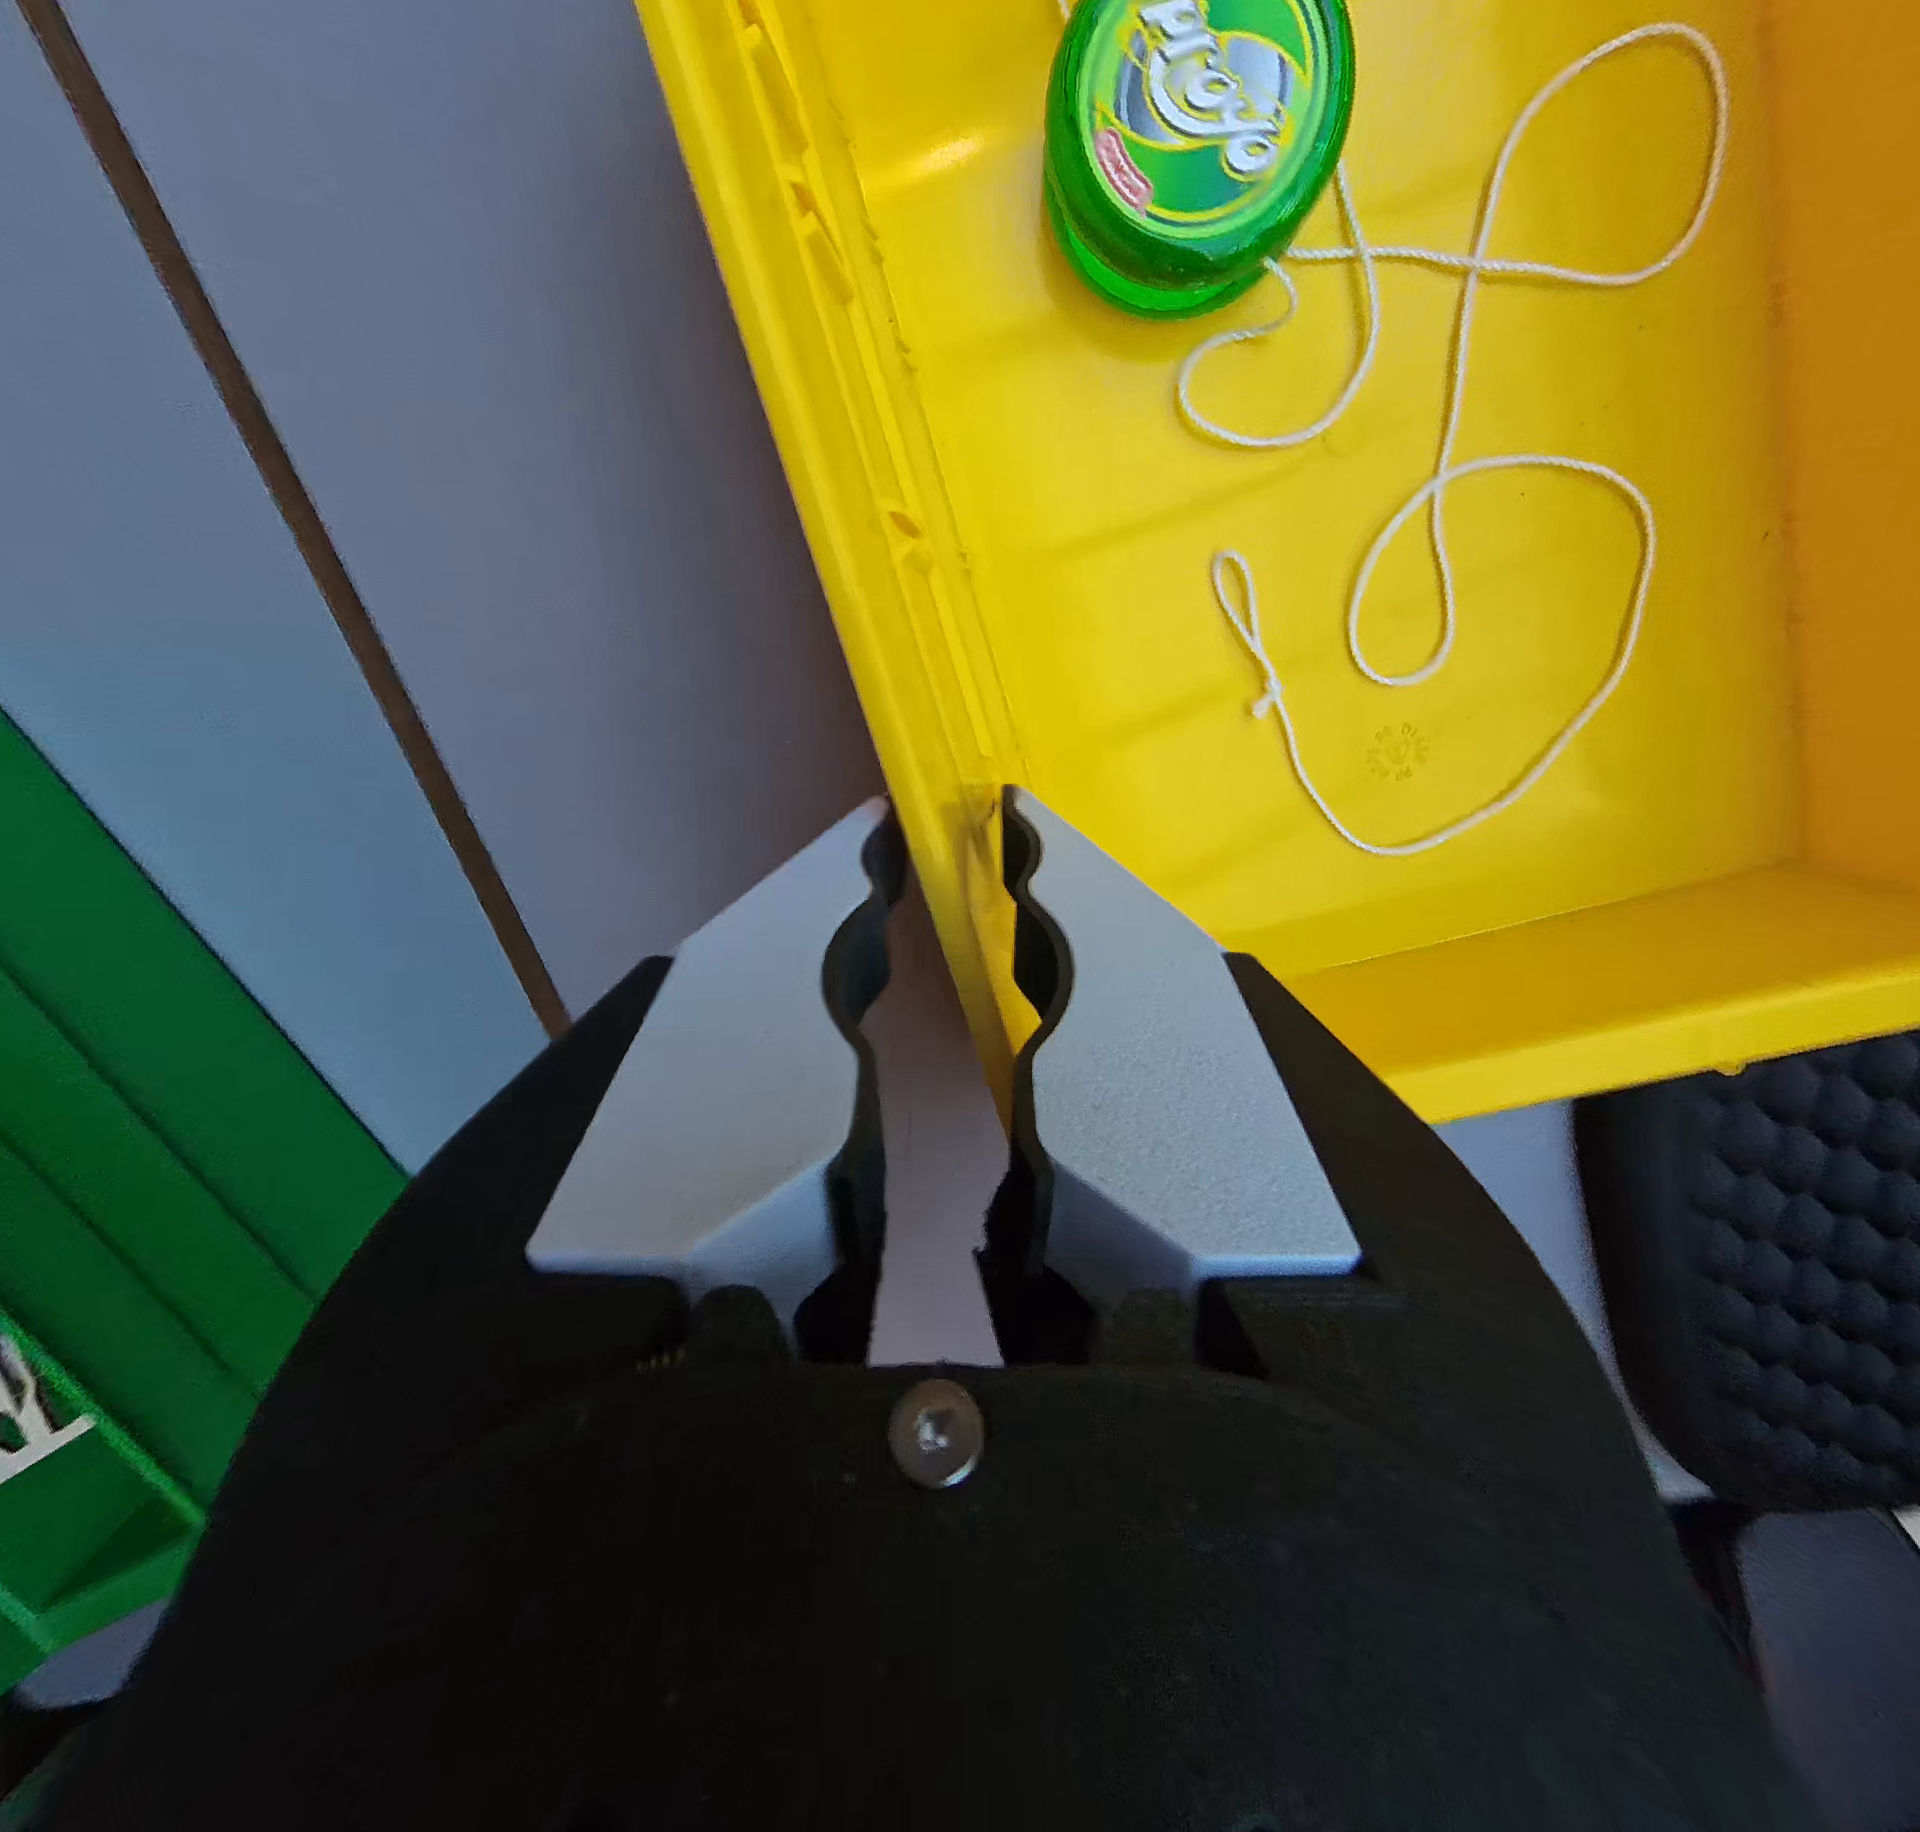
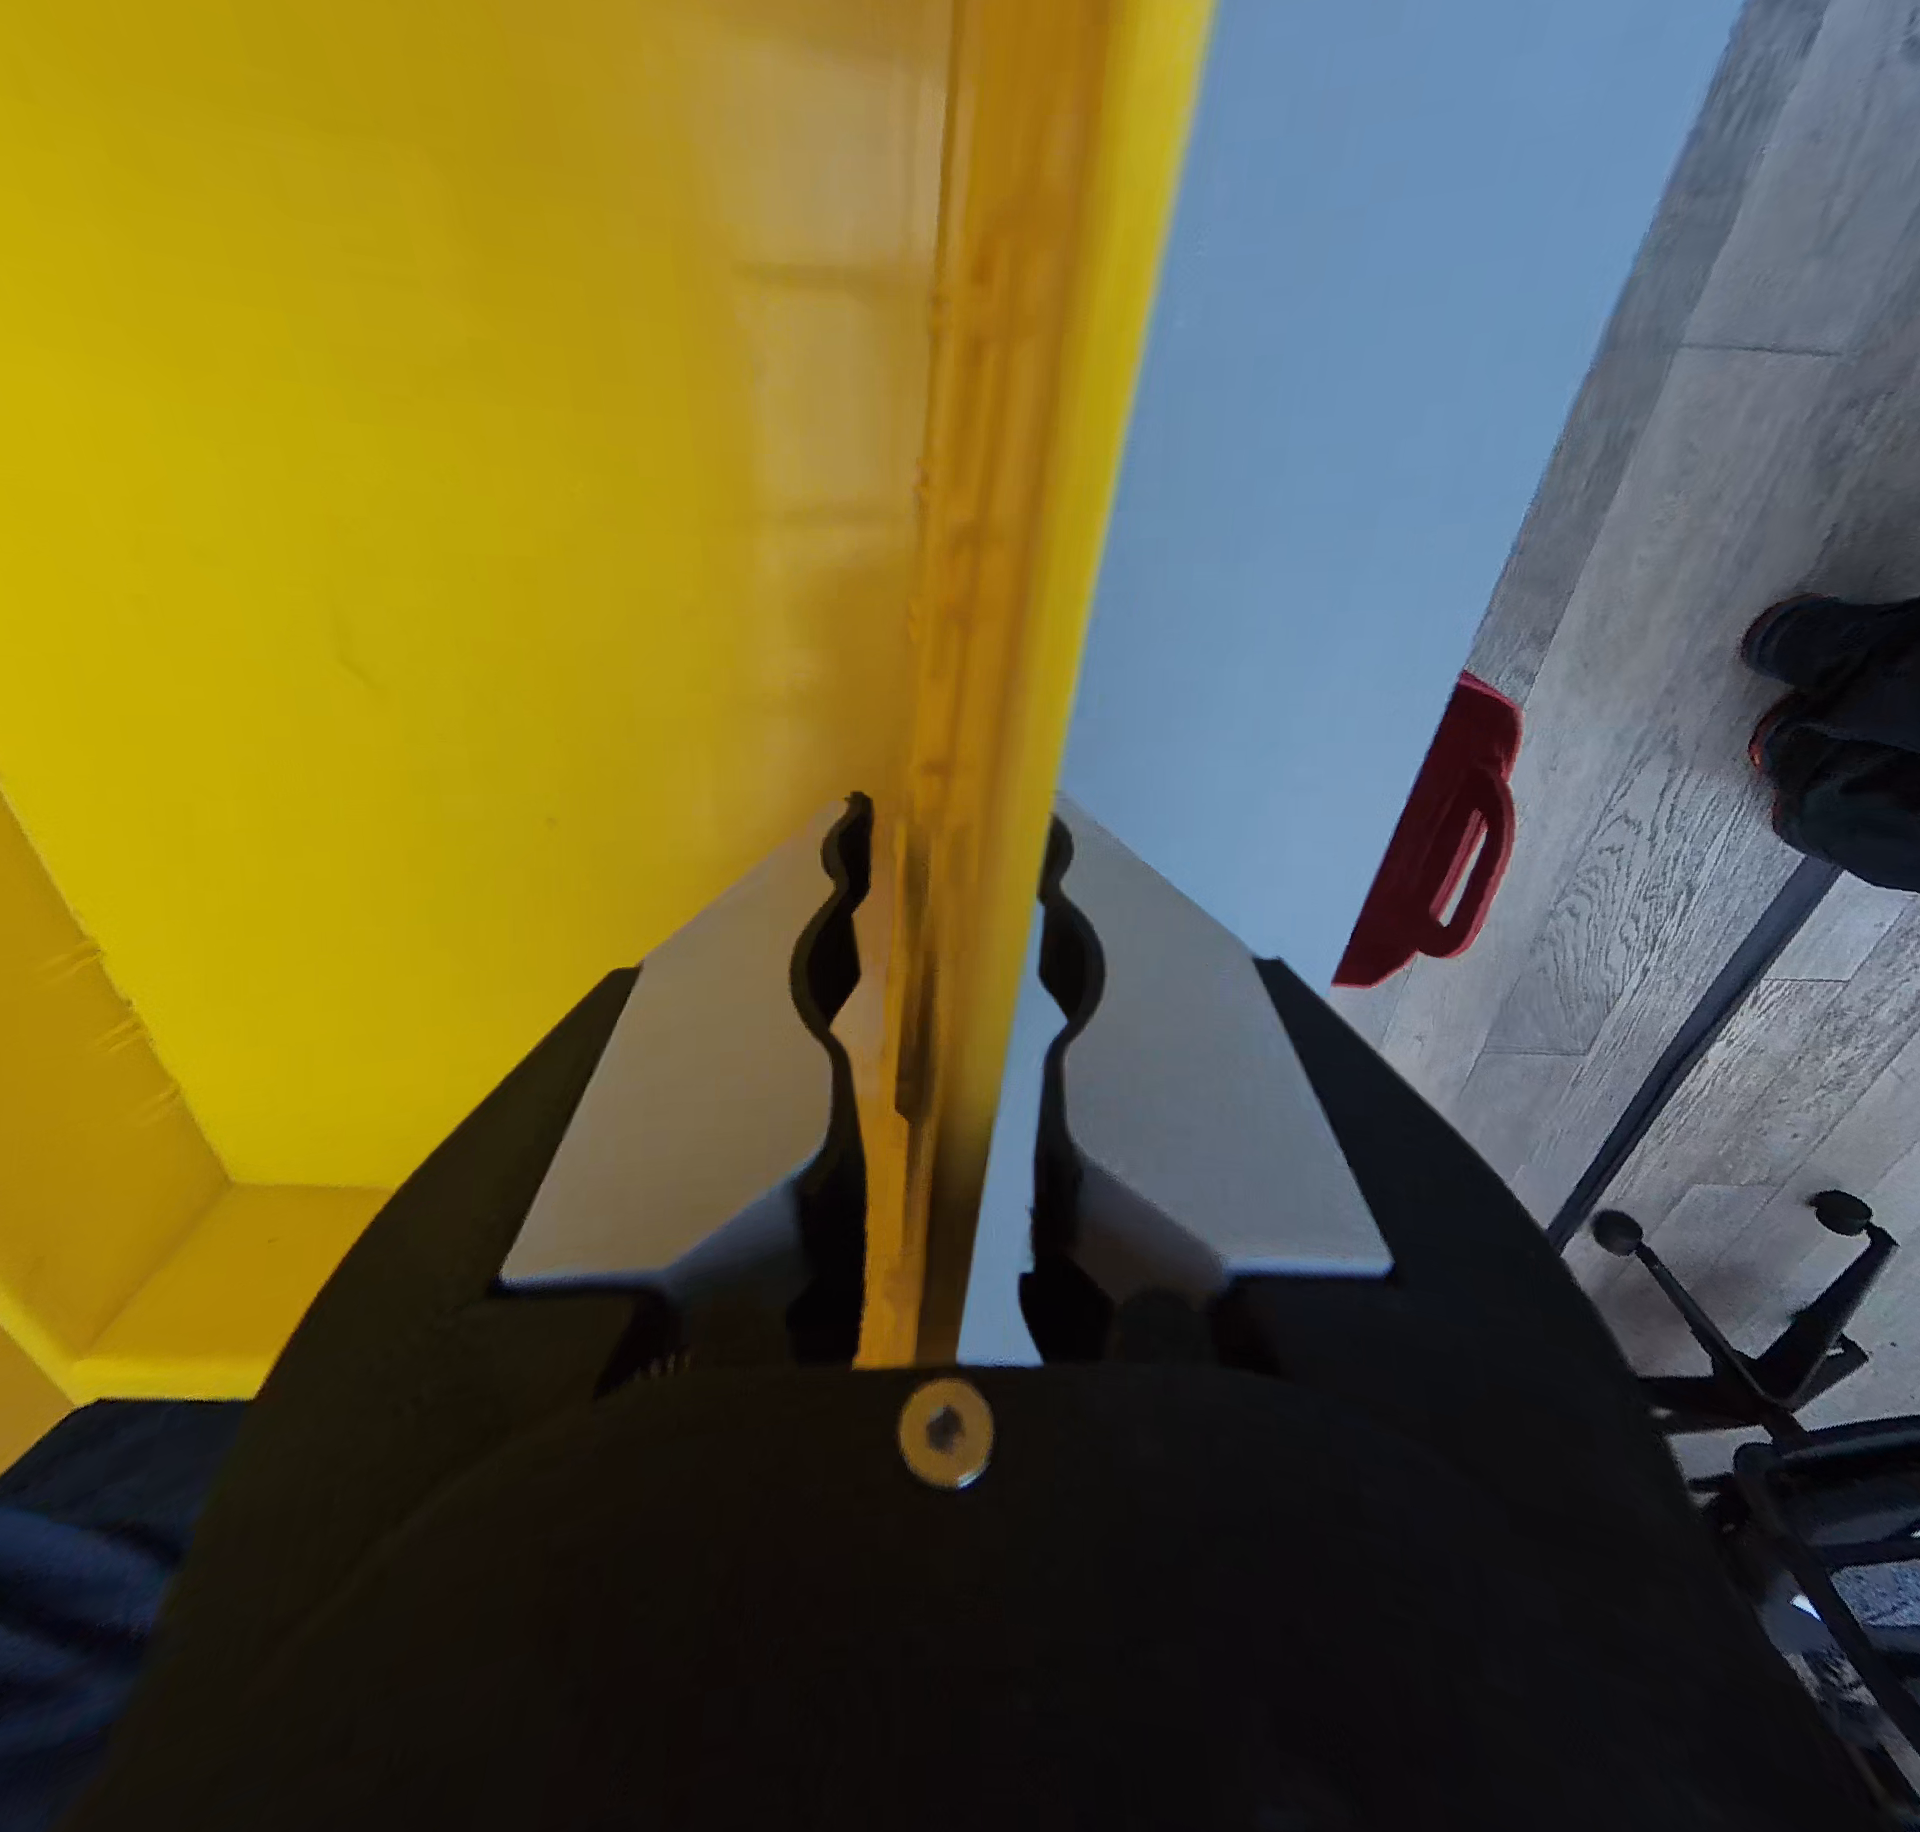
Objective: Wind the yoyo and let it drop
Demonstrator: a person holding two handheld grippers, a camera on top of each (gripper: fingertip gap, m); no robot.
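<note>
Left wrist view: left gripper (image 1: 948,814) is straddling the left wall of the yellow bin (image 1: 1538,961), one finger outside it, one inside. Jaws are sitting close on the rim, pads appear to be touching the wall, so the gripper looks to be pinching the bin.

Yoyo (image 1: 1195,109), green, is lying flat on the bin floor in the upper centre of the frame. Its white string (image 1: 1496,494) is trailing unwound in loose loops across the floor toward the lower right, ending in a small knotted loop just left of the coils. Neither gripper is touching yoyo or string.

Right wrist view: right gripper (image 2: 954,814) is straddling the bin's (image 2: 416,432) right wall, left finger inside, right finger outside. A visible gap is showing beside the right pad; whether the jaws are clamping, I cannot tell.

A green box (image 1: 125,1107) is sitting at the lower left of the left view, on the grey table (image 1: 436,432).
</note>
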